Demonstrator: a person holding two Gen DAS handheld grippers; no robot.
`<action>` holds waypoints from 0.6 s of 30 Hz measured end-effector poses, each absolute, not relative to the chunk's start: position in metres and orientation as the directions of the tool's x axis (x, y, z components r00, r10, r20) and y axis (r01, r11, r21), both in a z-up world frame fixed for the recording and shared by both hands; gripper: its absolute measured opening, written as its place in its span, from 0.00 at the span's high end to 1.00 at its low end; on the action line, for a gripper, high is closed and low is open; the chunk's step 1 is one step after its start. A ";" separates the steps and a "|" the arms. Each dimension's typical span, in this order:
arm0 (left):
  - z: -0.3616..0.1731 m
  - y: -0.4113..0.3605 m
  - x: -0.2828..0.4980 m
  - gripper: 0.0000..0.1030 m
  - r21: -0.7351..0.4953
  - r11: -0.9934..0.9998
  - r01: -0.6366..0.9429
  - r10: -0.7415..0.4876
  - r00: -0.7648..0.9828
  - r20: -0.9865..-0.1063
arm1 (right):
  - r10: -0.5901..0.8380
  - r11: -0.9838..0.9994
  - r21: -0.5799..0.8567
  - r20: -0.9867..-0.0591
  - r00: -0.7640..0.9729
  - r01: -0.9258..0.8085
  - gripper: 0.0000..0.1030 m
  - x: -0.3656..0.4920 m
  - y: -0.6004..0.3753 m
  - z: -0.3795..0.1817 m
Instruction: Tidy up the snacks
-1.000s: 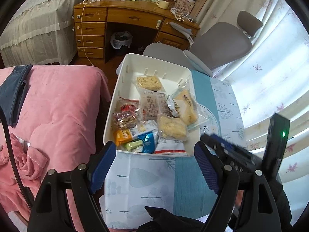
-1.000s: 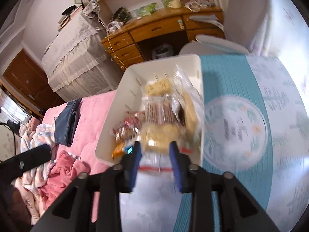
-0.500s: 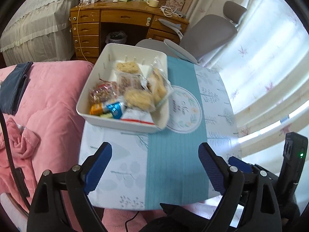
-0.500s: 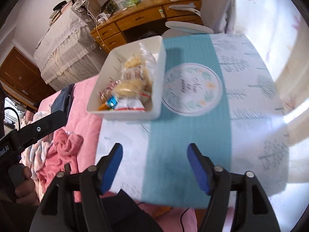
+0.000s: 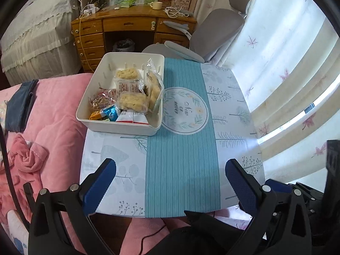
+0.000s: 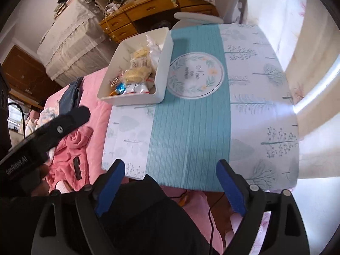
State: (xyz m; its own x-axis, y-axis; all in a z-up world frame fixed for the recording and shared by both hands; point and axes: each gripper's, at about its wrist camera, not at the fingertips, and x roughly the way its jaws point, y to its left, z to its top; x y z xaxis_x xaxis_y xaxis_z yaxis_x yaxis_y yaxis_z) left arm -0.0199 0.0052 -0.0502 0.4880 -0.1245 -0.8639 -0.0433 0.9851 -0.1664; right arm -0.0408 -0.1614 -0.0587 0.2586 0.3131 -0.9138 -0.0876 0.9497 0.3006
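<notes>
- The left tongs [image 5: 170, 177] stood wide apart at the bottom of the left wrist view, nothing between the blue pads; the jaws had just been opening.
- The right tongs [image 6: 170, 180] stood equally empty at the bottom of the right wrist view, and their jaws had also just been opening.
- The white bin [image 5: 96, 94] sat at the far left corner of the bench [image 5: 182, 165], in the upper-centre of the left wrist view, overhanging the left edge slightly.
- The snack packets [image 5: 132, 101] lay inside the bin: pale crispy bars, a printed clear packet, a red-and-white pouch and small blue and orange wrappers.
- Only the left wrist view showed the grey office chair [image 5: 216, 26] in full and the black body of the other handle at lower right.
- Only the right wrist view showed the left handle [image 6: 48, 133] at left centre, with a hand beneath it, and a brown door [image 6: 23, 72] at far left.
- The bench carried a cloth with a teal striped band, a round floral medallion [image 5: 184, 111] and tree prints; the bin touched the medallion's left edge.
- A pink blanket [image 5: 53, 114] lay left of the bench, a wooden desk [image 5: 127, 25] stood behind, and leaf-print curtains [image 5: 286, 48] hung at right.
</notes>
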 end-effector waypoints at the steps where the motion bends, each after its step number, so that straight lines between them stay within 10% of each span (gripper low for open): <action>1: -0.050 0.001 -0.020 0.01 -0.161 0.986 -0.042 -0.120 0.488 -0.865 | 0.302 0.953 0.291 -0.912 0.277 -0.080 0.11 -0.042 -0.162 -0.056; 18: -0.058 -0.029 -0.022 0.01 -0.087 0.991 -0.097 -0.027 0.502 -0.865 | 0.238 0.971 0.226 -0.911 0.336 -0.075 0.03 -0.044 -0.175 -0.060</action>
